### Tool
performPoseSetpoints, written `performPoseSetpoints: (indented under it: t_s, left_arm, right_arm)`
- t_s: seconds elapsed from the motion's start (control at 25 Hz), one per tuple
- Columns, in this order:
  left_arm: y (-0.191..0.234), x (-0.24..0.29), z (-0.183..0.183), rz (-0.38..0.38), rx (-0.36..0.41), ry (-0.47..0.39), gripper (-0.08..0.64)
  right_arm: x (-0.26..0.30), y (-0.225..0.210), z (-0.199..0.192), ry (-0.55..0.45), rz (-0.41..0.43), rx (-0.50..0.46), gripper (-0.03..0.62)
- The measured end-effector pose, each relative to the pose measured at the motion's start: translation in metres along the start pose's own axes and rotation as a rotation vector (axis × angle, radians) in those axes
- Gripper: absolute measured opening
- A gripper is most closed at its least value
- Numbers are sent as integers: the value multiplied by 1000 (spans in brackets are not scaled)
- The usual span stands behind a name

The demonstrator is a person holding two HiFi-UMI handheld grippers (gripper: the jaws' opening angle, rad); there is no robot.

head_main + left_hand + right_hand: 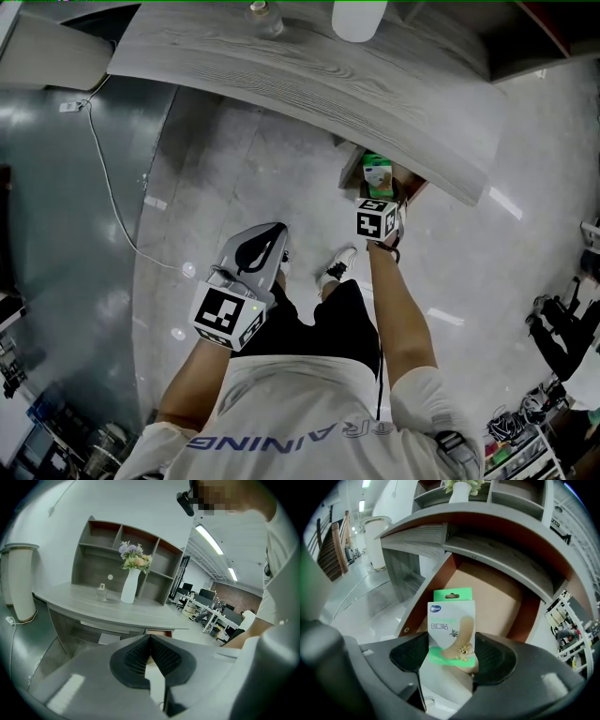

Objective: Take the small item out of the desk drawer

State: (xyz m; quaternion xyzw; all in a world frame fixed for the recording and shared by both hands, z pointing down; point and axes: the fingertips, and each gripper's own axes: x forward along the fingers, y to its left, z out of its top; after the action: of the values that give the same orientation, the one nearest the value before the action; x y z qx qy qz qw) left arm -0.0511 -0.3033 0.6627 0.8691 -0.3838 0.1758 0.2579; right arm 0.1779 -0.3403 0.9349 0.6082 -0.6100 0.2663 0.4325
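A small white and green plaster box (451, 630) stands upright between the pads of my right gripper (452, 656), which is shut on its two sides. Behind it lies the open desk drawer (497, 592), with a brown floor and reddish walls. In the head view the box (378, 173) shows just past the right gripper (380, 199), at the drawer (413, 187) under the grey desk's edge (309, 84). My left gripper (265, 242) hangs lower left over the floor, shut and holding nothing; its pads (136, 658) meet at the tip.
On the curved grey desk (93, 606) stand a white vase of flowers (130, 585) and a small glass bottle (101, 592), before a shelf unit (154, 555). A white cable (108, 178) trails over the floor at left. The person's shoe (339, 265) is below the drawer.
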Motion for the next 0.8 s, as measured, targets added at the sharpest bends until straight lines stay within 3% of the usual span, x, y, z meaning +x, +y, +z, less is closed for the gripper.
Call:
performPoseSetpoints:
  t_s: [0.44,0.8]
  left_arm:
    - [-40,-22,42,-47,64,-51,-2]
    - [-82,-44,102,-73,147,-151,-2]
  right_arm:
    - [-89,-2,16,-121,47,5,319]
    - [-209,-36,57,-299,70,72,319]
